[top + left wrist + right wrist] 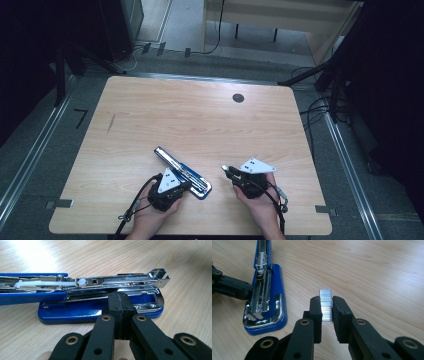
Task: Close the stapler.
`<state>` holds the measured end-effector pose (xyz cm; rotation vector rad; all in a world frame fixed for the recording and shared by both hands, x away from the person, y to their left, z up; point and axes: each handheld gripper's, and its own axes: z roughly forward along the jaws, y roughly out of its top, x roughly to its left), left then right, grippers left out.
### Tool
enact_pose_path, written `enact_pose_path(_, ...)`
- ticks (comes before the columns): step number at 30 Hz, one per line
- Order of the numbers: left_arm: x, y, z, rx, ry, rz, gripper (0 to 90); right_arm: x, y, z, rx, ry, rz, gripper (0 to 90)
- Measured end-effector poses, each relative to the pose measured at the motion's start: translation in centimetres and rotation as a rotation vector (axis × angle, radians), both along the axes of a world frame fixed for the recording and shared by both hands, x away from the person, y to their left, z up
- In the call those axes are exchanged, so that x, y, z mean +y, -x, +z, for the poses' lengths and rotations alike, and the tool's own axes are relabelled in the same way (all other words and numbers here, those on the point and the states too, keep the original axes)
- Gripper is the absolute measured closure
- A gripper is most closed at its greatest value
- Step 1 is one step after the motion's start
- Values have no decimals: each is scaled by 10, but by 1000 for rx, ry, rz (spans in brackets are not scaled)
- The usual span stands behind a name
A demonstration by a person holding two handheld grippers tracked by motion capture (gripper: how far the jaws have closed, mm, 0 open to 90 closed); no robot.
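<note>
Both hands come in over the table's near edge. The left gripper (181, 186) sits low near that edge's middle, jaws pressed together, pointing right. The right gripper (226, 169), nearer the near right corner, points left, its jaws clamped on something thin.

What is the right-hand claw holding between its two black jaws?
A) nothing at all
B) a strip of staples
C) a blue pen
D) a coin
B: in the right gripper view, the right claw is shut on a silvery strip of staples, with the opened blue stapler lying on the table to one side.
</note>
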<state>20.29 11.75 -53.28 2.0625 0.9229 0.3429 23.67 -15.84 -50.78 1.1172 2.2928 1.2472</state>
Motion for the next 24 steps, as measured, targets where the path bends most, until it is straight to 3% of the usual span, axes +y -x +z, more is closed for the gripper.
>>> enact_pose_path(24, 0, 0, 0, 4, 5, 2, 900, 39, 17, 14, -1, -30, 137, 801)
